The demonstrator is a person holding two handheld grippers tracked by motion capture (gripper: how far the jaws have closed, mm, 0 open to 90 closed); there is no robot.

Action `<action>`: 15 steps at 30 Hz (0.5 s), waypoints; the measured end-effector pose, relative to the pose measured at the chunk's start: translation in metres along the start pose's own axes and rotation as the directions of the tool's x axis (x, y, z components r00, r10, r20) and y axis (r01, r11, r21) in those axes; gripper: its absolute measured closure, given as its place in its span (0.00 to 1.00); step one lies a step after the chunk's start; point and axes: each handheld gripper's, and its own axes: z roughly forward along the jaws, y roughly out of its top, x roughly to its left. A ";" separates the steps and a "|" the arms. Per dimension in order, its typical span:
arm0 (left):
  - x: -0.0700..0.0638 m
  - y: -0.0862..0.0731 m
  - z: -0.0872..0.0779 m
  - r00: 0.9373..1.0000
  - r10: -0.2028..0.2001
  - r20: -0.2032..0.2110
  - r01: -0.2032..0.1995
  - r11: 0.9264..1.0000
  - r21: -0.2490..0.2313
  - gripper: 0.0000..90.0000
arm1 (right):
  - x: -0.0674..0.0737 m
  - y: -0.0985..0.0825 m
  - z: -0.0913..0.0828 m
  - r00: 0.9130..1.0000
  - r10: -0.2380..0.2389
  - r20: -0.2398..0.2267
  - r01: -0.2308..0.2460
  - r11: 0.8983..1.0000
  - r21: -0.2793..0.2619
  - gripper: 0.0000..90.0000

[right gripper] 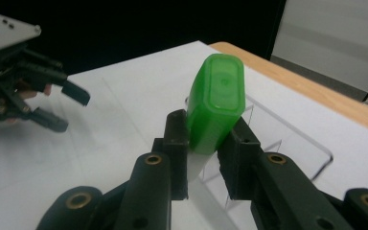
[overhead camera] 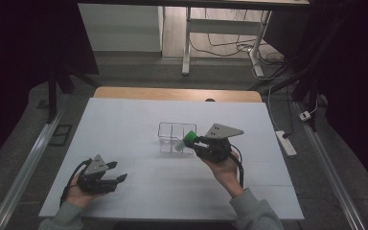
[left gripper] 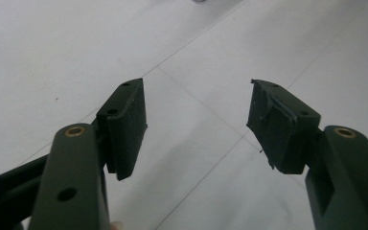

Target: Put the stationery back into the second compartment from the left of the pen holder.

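Note:
A clear plastic divided box [overhead camera: 168,125] stands in the middle of the white-covered table [overhead camera: 124,120]. My right gripper [overhead camera: 195,143] is at the box's right edge, shut on a small object with a bright green cap [overhead camera: 189,138] and a whitish body that slants down toward the box. In the right gripper view the green cap [right gripper: 218,96] stands up between the jaws of my right gripper [right gripper: 210,128], with the box [right gripper: 292,132] just behind. My left gripper [overhead camera: 119,171] rests low at the table's front left, open and holding nothing [left gripper: 196,98].
The table's bare wooden edge [overhead camera: 172,93] runs along the far side. Beyond it stand a desk frame [overhead camera: 187,48] and floor cables. A white power strip [overhead camera: 286,143] lies on the floor to the right. My left gripper [right gripper: 72,111] appears far off in the right gripper view.

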 end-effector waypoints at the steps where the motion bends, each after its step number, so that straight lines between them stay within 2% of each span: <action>1: 0.001 0.000 0.000 1.000 -0.005 -0.001 0.005 1.000 0.000 0.42 | -0.001 0.004 0.003 1.000 -0.003 0.004 0.003 1.000 0.002 0.82; 6: 0.003 -0.001 0.002 1.000 -0.001 0.008 0.001 1.000 0.003 0.41 | -0.011 0.020 0.015 0.999 -0.014 0.037 0.014 1.000 0.011 0.82; 8: 0.003 -0.001 0.003 1.000 0.002 0.009 -0.002 1.000 0.006 0.41 | -0.017 0.024 0.018 0.999 0.005 0.037 -0.005 1.000 0.005 0.82; 10: 0.004 -0.001 0.002 1.000 0.001 0.008 -0.001 1.000 0.006 0.40 | -0.022 0.029 0.019 0.997 0.009 0.071 -0.009 1.000 0.006 0.82; 12: 0.004 -0.001 0.003 1.000 -0.001 0.008 0.001 1.000 0.005 0.40 | -0.025 0.032 0.018 0.998 0.034 0.059 -0.033 0.999 -0.018 0.82; 15: 0.003 0.000 0.004 1.000 0.001 0.008 -0.001 1.000 0.010 0.40 | -0.028 0.036 0.019 0.995 0.016 0.094 -0.017 1.000 0.002 0.82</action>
